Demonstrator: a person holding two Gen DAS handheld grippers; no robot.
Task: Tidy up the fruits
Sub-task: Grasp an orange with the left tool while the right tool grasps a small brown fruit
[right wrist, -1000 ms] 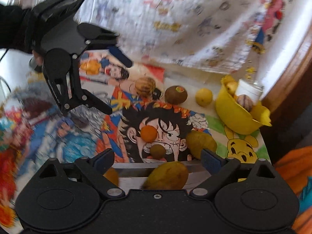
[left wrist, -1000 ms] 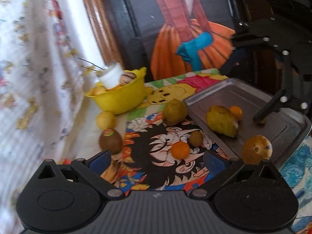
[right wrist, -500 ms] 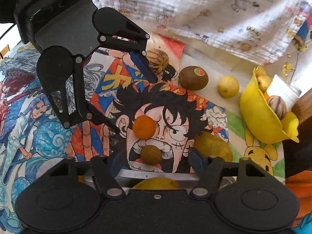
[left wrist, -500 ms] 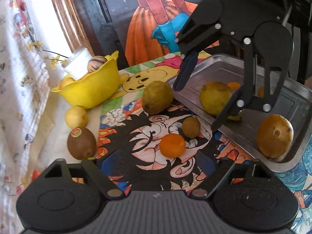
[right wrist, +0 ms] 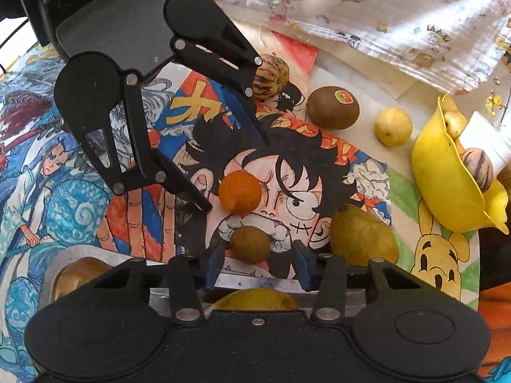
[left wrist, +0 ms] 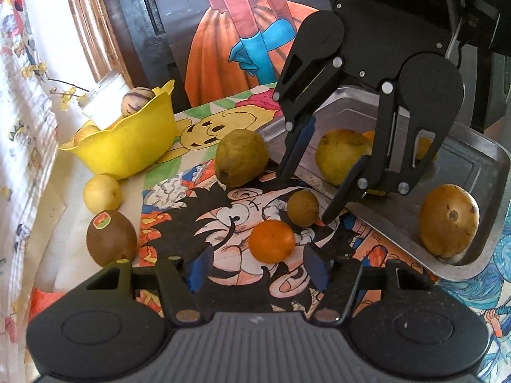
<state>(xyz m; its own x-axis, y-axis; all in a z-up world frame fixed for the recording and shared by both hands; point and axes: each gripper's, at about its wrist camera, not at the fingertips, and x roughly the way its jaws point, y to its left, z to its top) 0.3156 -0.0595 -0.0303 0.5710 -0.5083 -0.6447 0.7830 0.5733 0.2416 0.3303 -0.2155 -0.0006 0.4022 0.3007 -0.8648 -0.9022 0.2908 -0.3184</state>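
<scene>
A small orange fruit (left wrist: 271,245) lies on the cartoon-print cloth between the blue pads of my left gripper (left wrist: 257,266). Its jaws are closing, and the pads still stand clear of the fruit. Just beyond it lies a small brown fruit (left wrist: 302,207). My right gripper (left wrist: 306,194) straddles it from the tray side. From the right wrist, that brown fruit (right wrist: 250,244) sits between the pads of the right gripper (right wrist: 258,265), which is also closing without a clear press. The left gripper (right wrist: 236,174) reaches in around the orange fruit (right wrist: 240,192).
A metal tray (left wrist: 479,166) on the right holds several yellow-green fruits. A yellow bowl (left wrist: 127,146) with fruit stands at the back left. A large green fruit (left wrist: 241,158), a pale yellow fruit (left wrist: 102,191), a kiwi (left wrist: 110,242) and a striped fruit (right wrist: 271,78) lie loose.
Both grippers have come down and closer to the cloth, their jaws narrowing. The right gripper has swung in over the brown fruit, the left over the orange one.
</scene>
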